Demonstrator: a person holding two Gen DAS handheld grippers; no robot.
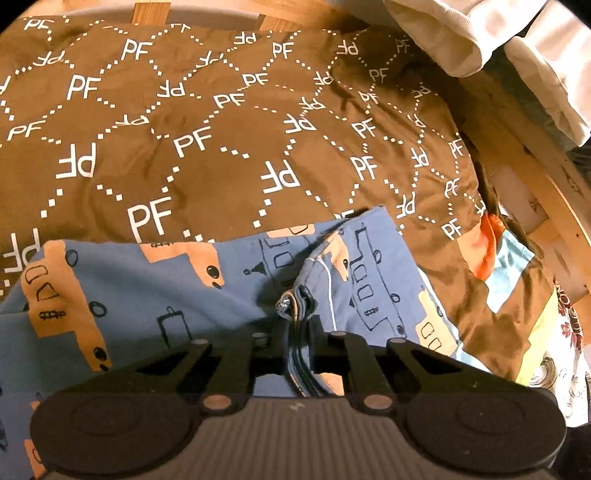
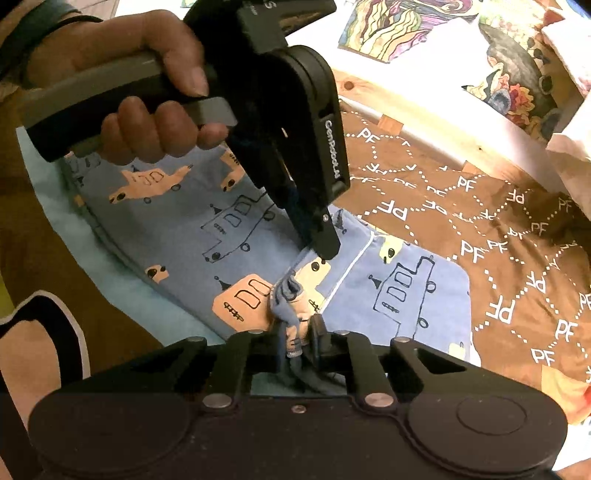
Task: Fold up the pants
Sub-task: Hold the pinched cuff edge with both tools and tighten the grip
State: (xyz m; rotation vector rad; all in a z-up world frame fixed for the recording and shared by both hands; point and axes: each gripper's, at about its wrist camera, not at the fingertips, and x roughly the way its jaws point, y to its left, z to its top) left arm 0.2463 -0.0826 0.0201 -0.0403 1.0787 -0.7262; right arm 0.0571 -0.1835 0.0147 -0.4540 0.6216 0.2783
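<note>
The pants (image 1: 155, 291) are small and blue with orange and outlined vehicle prints, and lie on a brown bedspread; they also show in the right wrist view (image 2: 192, 225). My left gripper (image 1: 297, 321) is shut on a bunched edge of the pants. It shows from the side in the right wrist view (image 2: 321, 247), held in a hand, its tips pinching the cloth. My right gripper (image 2: 299, 332) is shut on another bunched edge of the pants, just below the left one. Both hold the fabric slightly lifted.
The brown bedspread (image 1: 207, 147) with white "PF" letters covers the bed. A wooden bed frame (image 1: 532, 173) runs along the right. White pillows (image 1: 461, 40) lie at the top right. Patterned bedding (image 2: 424, 33) lies beyond the frame.
</note>
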